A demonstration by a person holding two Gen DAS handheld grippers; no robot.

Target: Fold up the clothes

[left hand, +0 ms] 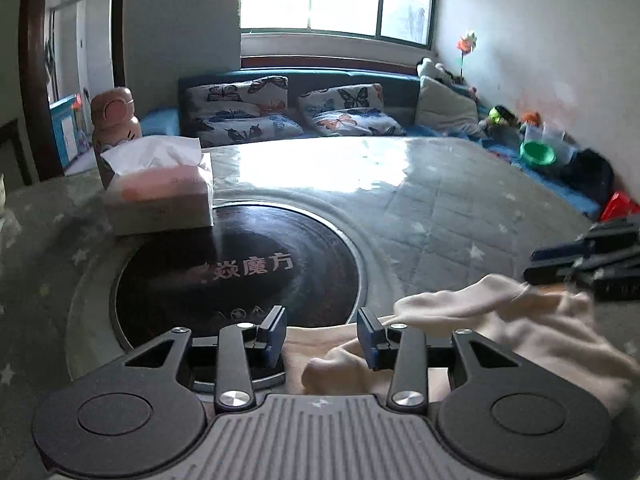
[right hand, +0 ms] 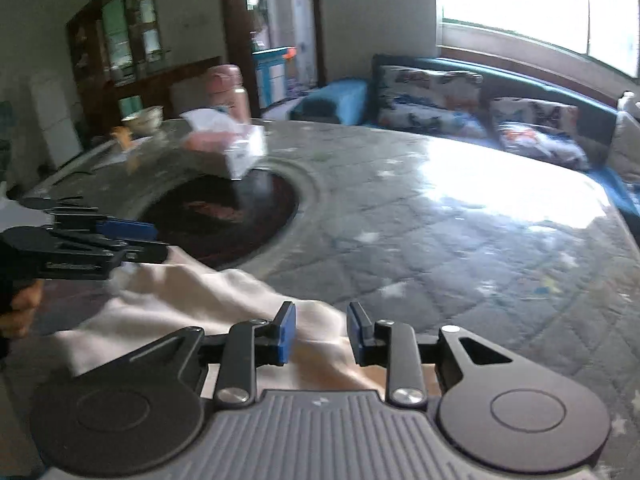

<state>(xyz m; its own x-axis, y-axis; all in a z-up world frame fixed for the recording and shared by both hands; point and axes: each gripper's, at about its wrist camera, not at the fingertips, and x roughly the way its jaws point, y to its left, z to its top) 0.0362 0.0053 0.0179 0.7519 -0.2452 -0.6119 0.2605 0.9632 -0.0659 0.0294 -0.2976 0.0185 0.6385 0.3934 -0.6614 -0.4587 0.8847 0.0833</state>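
Note:
A cream garment [left hand: 480, 320] lies rumpled on the near part of the quilted table cover; the right wrist view has the garment [right hand: 200, 304] running left to right. My left gripper [left hand: 322, 336] is open, and the cloth lies under and between its blue pads without being pinched. At the right edge of this view, the right gripper [left hand: 580, 264] hovers over the garment's far end. My right gripper [right hand: 322, 334] is also open, with a fold of cloth beneath the gap. The left gripper [right hand: 120, 236] shows at the left, a hand [right hand: 24, 304] behind it.
A round black hotplate [left hand: 240, 272] is set into the grey star-patterned table [left hand: 460, 208]. A tissue box [left hand: 160, 196] sits at its far left rim, with a pink bottle [left hand: 114, 120] behind. A sofa with butterfly cushions [left hand: 248, 108] stands beyond, and a green bowl [left hand: 538, 152] at right.

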